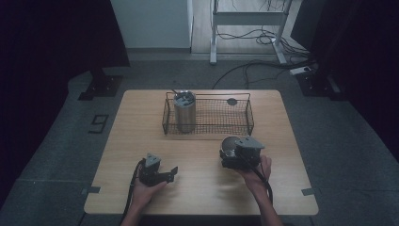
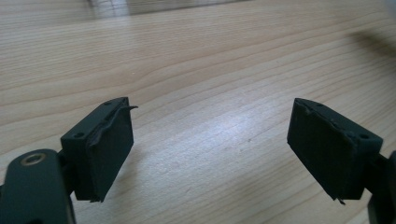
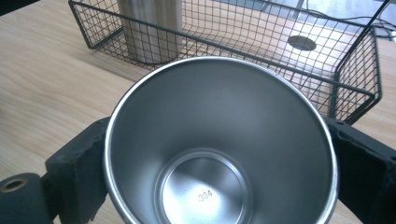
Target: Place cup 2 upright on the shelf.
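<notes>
Nearest the tabletop's front edge, left of centre, the left tool [image 1: 160,173] hovers low in the person's left hand [image 1: 147,190]. Its jaws stand wide apart and grip nothing; in the left gripper view bare wood shows between its two black pads [image 2: 109,149], and nothing touches them.

Further right, and a little farther from the front edge, the right tool [image 1: 234,155] is held by the right hand [image 1: 258,175]. Its jaws are closed against the two sides of a steel cup [image 3: 219,144], which stands upright between them with its open mouth turned up to the camera and its empty bottom in plain sight. Whether the cup's base rests on the wood or hangs just above it, I cannot tell.

Straight ahead of the cup, toward the far edge, lies the wire basket [image 1: 244,123], its long axis running parallel to that edge. A taller steel tumbler [image 1: 184,112] stands upright in the basket's left end, and its right half holds only a small dark disc [image 1: 232,101] near the back wall. The cup sits just short of the basket's near wall, opposite that free right half, so the right hand is much the nearer one; the likely move is to lift the cup forward over the wall and set it down there.
</notes>
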Available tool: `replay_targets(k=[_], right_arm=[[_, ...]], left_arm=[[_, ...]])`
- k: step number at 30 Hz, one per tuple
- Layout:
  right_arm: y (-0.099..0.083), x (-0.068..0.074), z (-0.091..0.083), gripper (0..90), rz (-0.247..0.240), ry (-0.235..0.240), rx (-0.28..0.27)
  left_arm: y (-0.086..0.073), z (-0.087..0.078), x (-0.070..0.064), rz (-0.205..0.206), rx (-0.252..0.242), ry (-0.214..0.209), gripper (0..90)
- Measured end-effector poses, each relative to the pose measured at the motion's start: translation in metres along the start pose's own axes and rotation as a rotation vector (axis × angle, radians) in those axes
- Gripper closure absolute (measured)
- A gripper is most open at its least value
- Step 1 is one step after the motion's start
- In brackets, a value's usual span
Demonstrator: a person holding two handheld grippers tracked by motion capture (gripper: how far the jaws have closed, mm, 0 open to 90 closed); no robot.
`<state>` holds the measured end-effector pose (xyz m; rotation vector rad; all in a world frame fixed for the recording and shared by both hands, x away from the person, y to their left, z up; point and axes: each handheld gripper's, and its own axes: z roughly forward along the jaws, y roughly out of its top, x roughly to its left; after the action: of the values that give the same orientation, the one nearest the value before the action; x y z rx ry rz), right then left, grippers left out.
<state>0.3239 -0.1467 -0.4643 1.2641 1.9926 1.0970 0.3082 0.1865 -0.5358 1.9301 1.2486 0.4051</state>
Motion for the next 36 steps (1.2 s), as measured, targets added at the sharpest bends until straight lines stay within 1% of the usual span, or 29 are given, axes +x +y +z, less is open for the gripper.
replay_targets(k=[4, 6, 7, 8, 10, 11, 12, 13, 14, 15, 16, 20, 23, 26, 27, 29, 34, 36], right_arm=[[0.004, 0.0, -0.003, 5.8, 0.016, -0.002, -0.005], [0.011, 0.0, -0.006, 5.8, 0.021, -0.012, -0.003], [0.011, 0.0, -0.006, 5.8, 0.021, -0.012, -0.003], [0.017, -0.001, -0.008, 5.8, 0.029, -0.022, -0.007], [0.02, -0.002, -0.01, 5.8, 0.033, -0.028, -0.011], [0.027, -0.004, -0.013, 5.8, 0.041, -0.041, -0.021], [0.03, -0.004, -0.014, 5.8, 0.042, -0.049, -0.026], [0.03, -0.004, -0.014, 5.8, 0.042, -0.049, -0.026], [0.036, -0.004, -0.015, 5.8, 0.035, -0.067, -0.026], [0.036, -0.004, -0.015, 5.8, 0.035, -0.067, -0.026], [0.041, -0.005, -0.015, 5.8, 0.037, -0.075, -0.026], [0.048, -0.008, -0.014, 5.8, 0.043, -0.088, -0.024], [0.051, -0.009, -0.013, 5.8, 0.047, -0.085, -0.022], [0.057, -0.01, -0.013, 5.8, 0.067, -0.048, -0.023], [0.059, -0.01, -0.014, 5.8, 0.07, -0.043, -0.023], [0.066, -0.01, -0.012, 5.8, 0.056, -0.059, -0.021], [0.075, -0.01, -0.009, 5.8, 0.051, -0.067, -0.021], [0.078, -0.009, -0.007, 5.8, 0.046, -0.069, -0.022]], left_arm=[[0.001, 0.0, 0.003, -0.008, -0.002, 0.009, 14.7], [0.001, 0.0, 0.004, -0.013, -0.004, 0.001, 14.7], [0.001, -0.001, 0.005, -0.015, -0.006, -0.001, 14.7], [0.001, -0.002, 0.005, -0.012, -0.006, -0.003, 14.7], [0.001, -0.002, 0.005, -0.009, -0.006, -0.002, 14.7], [0.001, -0.003, 0.005, -0.011, -0.011, -0.001, 14.7], [0.001, -0.003, 0.005, -0.015, -0.011, -0.012, 14.7], [0.001, -0.003, 0.005, -0.015, -0.011, -0.012, 14.7], [0.002, -0.004, 0.005, -0.017, -0.017, -0.017, 14.7], [0.002, -0.004, 0.005, -0.017, -0.017, -0.017, 14.7], [0.003, -0.006, 0.005, -0.021, -0.026, -0.026, 14.7], [0.005, -0.007, 0.004, -0.022, -0.037, -0.034, 14.7], [0.006, -0.008, 0.004, -0.018, -0.038, -0.041, 14.7], [0.006, -0.009, 0.003, -0.016, -0.041, -0.047, 14.6], [0.006, -0.009, 0.003, -0.017, -0.044, -0.049, 14.7], [0.006, -0.01, 0.002, -0.013, -0.046, -0.051, 14.6], [0.007, -0.012, 0.002, -0.011, -0.054, -0.056, 14.6], [0.007, -0.012, 0.003, -0.01, -0.05, -0.055, 14.6]])
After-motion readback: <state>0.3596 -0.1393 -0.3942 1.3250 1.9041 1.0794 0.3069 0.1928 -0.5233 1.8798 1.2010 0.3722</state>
